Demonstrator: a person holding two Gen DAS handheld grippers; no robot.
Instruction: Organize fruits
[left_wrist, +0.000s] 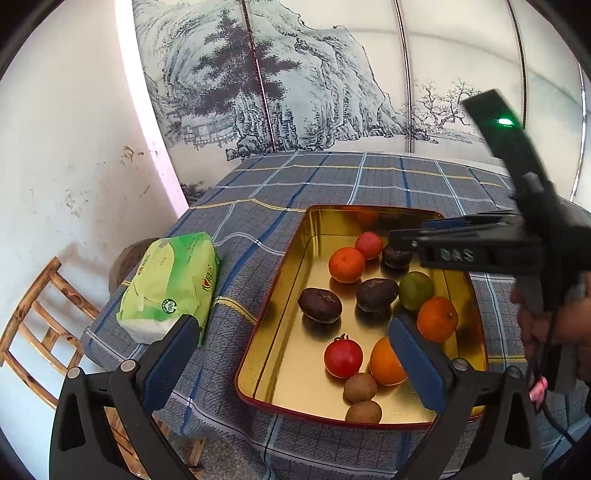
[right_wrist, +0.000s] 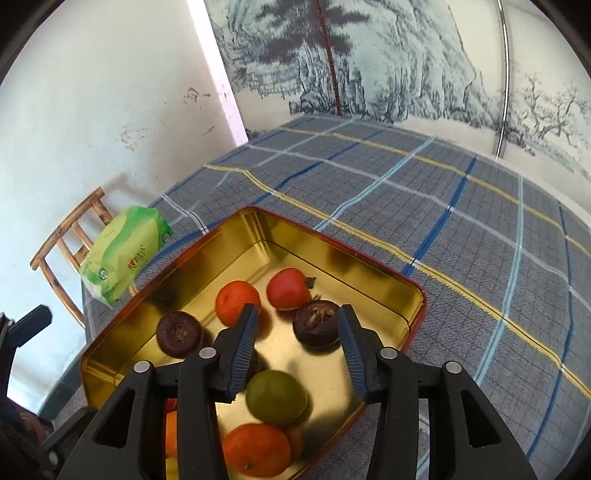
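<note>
A gold tin tray (left_wrist: 280, 295) with a red rim (right_wrist: 236, 221) holds several fruits: oranges (left_wrist: 346, 264), red fruits (left_wrist: 342, 356), dark brown fruits (left_wrist: 320, 305), a green fruit (left_wrist: 416, 290) and two kiwis (left_wrist: 360, 387). My left gripper (left_wrist: 291, 343) is open and empty above the tray's near left part. My right gripper (right_wrist: 297, 332) is open and empty over the tray's far end, with a dark brown fruit (right_wrist: 317, 324) just left of its right finger and an orange (right_wrist: 237, 302) behind its left finger. The green fruit (right_wrist: 276, 397) lies below it. The right gripper also shows in the left wrist view (left_wrist: 399, 240).
A green tissue pack (left_wrist: 170, 288) lies on the plaid tablecloth (left_wrist: 332, 177) left of the tray, near the table's left edge. A wooden chair (left_wrist: 40, 325) stands beside the table. A white wall and a painted screen stand behind.
</note>
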